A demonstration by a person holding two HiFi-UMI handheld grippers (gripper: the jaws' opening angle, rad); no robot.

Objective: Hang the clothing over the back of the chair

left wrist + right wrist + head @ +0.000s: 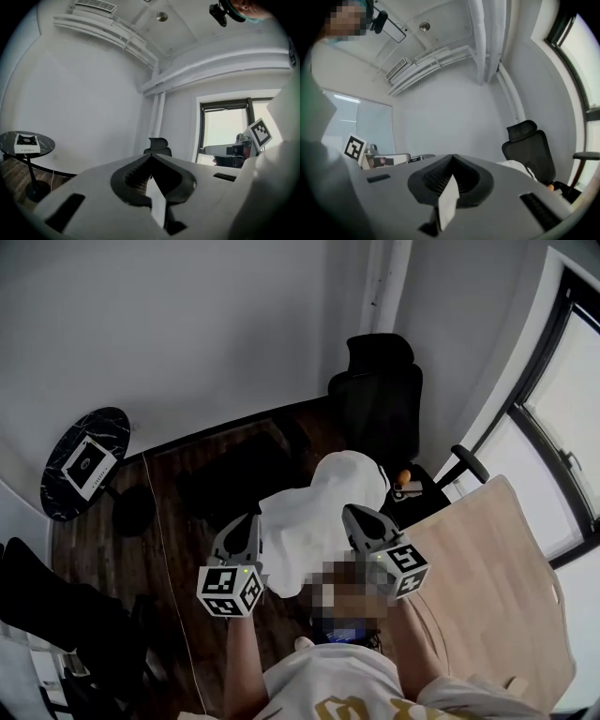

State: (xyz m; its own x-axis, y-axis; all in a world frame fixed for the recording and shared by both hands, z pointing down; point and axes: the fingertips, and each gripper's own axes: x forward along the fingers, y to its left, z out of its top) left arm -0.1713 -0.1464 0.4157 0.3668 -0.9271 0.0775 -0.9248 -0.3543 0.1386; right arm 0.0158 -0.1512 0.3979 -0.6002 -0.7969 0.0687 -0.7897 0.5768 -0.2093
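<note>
Holding a white cloth (314,512) up off the floor, near the black chair (380,399). Pinching one edge tight in the left gripper (249,521) and another edge in the right gripper (356,514), both squeezed shut on it.

White clothing (314,512), black chair (380,404)
</note>
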